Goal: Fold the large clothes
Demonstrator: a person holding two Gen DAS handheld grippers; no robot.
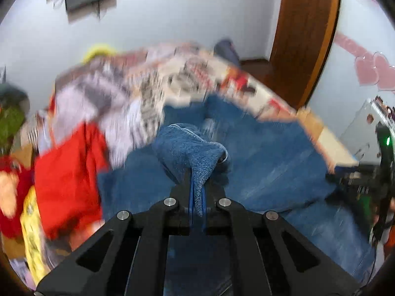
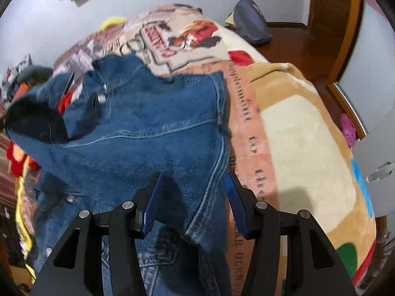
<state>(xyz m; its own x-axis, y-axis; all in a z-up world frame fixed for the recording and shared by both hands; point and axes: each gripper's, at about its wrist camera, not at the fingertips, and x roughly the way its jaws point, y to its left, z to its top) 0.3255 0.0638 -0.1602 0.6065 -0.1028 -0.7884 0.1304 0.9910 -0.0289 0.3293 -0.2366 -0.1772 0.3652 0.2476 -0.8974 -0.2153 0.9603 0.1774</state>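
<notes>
One denim jacket (image 2: 138, 133) lies spread ahead of the right tongs (image 2: 195, 197), and three metal snap buttons show on it: one up front near the collar, two more low on the left side of those tongs. Under it is one printed blanket (image 2: 291, 128). One dark cap (image 2: 251, 22) sits far ahead and to the right. One pink clog (image 2: 348, 128) lies off to the right. Ahead of the left tongs (image 1: 196, 180), one red garment (image 1: 66, 177) lies to the left, and two pink paper hearts (image 1: 370, 71) hang on the wall to the right. Two tongs are in use.
</notes>
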